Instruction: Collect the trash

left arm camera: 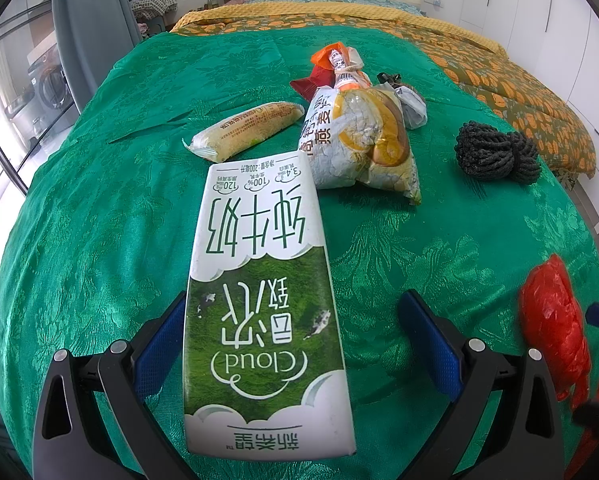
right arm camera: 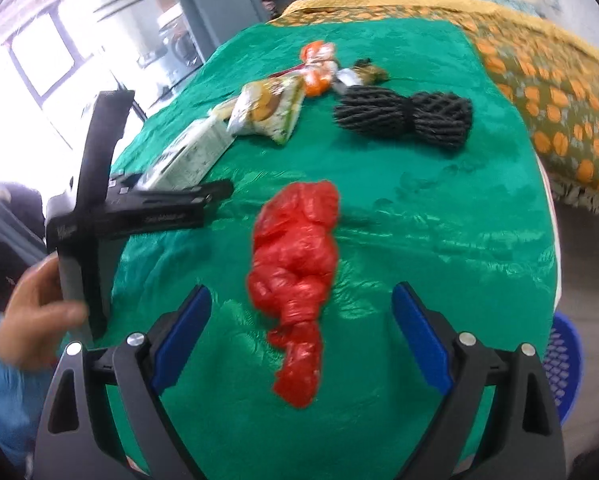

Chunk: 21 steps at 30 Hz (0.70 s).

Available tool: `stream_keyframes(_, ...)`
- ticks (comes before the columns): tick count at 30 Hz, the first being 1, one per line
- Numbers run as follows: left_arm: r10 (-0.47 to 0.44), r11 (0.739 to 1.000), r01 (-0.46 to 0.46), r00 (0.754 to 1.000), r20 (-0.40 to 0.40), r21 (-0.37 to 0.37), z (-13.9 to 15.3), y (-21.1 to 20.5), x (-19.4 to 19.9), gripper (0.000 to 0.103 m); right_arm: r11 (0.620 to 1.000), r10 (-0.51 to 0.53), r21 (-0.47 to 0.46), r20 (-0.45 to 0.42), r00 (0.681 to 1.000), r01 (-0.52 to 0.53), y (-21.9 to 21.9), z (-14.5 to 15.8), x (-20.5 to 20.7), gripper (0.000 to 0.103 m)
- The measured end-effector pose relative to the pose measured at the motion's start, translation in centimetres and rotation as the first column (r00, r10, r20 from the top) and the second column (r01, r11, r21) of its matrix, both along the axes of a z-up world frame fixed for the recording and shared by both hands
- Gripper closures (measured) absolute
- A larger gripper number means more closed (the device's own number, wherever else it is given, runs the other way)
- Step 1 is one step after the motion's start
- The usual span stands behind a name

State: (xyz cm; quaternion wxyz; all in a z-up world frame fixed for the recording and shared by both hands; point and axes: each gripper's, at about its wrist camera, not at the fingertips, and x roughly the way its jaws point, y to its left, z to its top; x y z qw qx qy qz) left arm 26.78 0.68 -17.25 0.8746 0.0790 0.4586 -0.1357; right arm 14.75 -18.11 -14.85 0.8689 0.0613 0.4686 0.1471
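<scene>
A green-and-white milk carton (left arm camera: 259,292) lies on the green bedcover (left arm camera: 99,220), between the fingers of my open left gripper (left arm camera: 295,320); the left pad is at its side, the right pad stands apart. A crumpled red plastic bag (right arm camera: 295,264) lies between the open fingers of my right gripper (right arm camera: 301,312), touching neither pad; it also shows in the left wrist view (left arm camera: 551,320). Beyond the carton lie a yellow snack packet (left arm camera: 243,130), a white-and-yellow food bag (left arm camera: 359,136) and orange wrappers (left arm camera: 331,60). The carton also shows in the right wrist view (right arm camera: 191,152).
A black foam net bundle (left arm camera: 495,152) lies right of the food bag, also in the right wrist view (right arm camera: 403,118). The left gripper's body (right arm camera: 111,200) and a hand (right arm camera: 35,312) are at the right view's left. A blue basket (right arm camera: 563,372) stands beyond the bed's right edge. An orange-patterned quilt (left arm camera: 499,76) covers the far bed.
</scene>
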Motion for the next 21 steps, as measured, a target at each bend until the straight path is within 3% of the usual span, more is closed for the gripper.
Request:
stream_keyframes(2,-0.001,1.000,0.001,1.000,0.000,0.000,0.0,0.1,0.0,0.004,0.999,0.016,-0.032,0.002,1.000,-0.016,0.5,-0.1,0.0,0.014)
stream_keyframes(9,0.034,0.999,-0.034,0.999,-0.007,0.013,0.0,0.0,-0.3,0.004,1.000,-0.001,-0.019,-0.021,1.000,0.001,0.1,-1.0,0.8,0.014)
stream_keyframes(11,-0.008,1.000,0.010,0.996,-0.089,0.021,0.6,0.4,-0.6,0.004,1.000,0.000,-0.019,-0.021,1.000,0.000,0.0,-0.9,0.9,0.014)
stream_keyframes(12,-0.023,1.000,0.021,0.995,-0.101,-0.019,1.2,1.2,-1.0,0.005,1.000,0.001,-0.020,-0.020,1.000,-0.002,-0.1,-0.8,0.9,0.014)
stream_keyframes(15,-0.064,0.992,0.059,0.997,-0.041,-0.111,3.5,3.1,-1.8,0.005,0.999,0.007,-0.031,-0.027,1.000,-0.008,-0.3,-0.7,1.1,0.014)
stream_keyframes(19,-0.107,0.992,0.102,0.992,-0.066,-0.074,3.2,2.7,-0.1,0.005,0.999,0.023,-0.022,-0.041,0.999,-0.024,0.9,-0.7,2.4,0.014)
stream_keyframes(20,-0.101,0.993,0.096,0.992,-0.080,-0.064,2.8,2.6,0.6,0.005,0.999,0.037,-0.021,-0.043,0.998,-0.038,1.5,-0.7,2.8,0.014)
stream_keyframes(21,-0.090,0.994,0.085,0.992,-0.087,-0.064,2.6,2.6,1.1,0.015,0.999,0.037,-0.030,-0.046,0.998,-0.039,1.8,-0.8,3.1,0.015)
